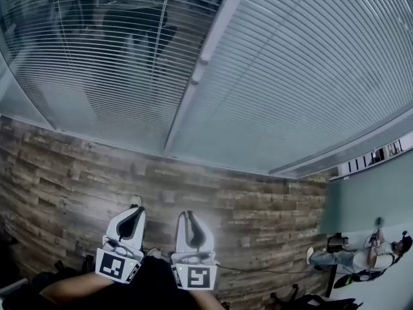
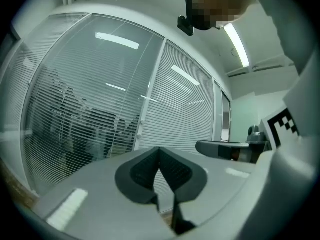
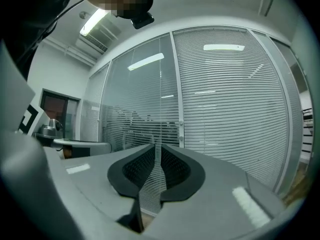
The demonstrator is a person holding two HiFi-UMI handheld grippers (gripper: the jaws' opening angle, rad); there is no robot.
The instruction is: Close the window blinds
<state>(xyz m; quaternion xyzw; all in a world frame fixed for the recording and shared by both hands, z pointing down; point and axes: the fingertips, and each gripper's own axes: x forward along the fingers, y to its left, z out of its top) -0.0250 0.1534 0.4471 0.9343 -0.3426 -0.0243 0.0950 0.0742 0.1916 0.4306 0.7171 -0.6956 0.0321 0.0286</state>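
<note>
Two white plastic grippers point toward the window, side by side and well apart from it. The left gripper (image 2: 160, 153) has its dark pads meeting at the tips, with nothing between them. The right gripper (image 3: 156, 151) shows a narrow gap between its pads, also empty. The hands that hold them are cut off at the lower edge of the head view, where only one bare forearm (image 1: 71, 288) shows. One thin vertical line (image 3: 160, 94) hangs before the glass; wand or cord, I cannot tell. Two grey slatted window blinds hang ahead, divided by one white frame post (image 1: 201, 60). The left blind (image 1: 103, 50) has its slats partly turned, with dark unclear shapes behind. The right blind (image 1: 303, 76) looks closed. Below lies a brown wooden plank floor (image 1: 258, 205). At the far right is one person (image 1: 361, 258), too small to describe further.
</note>
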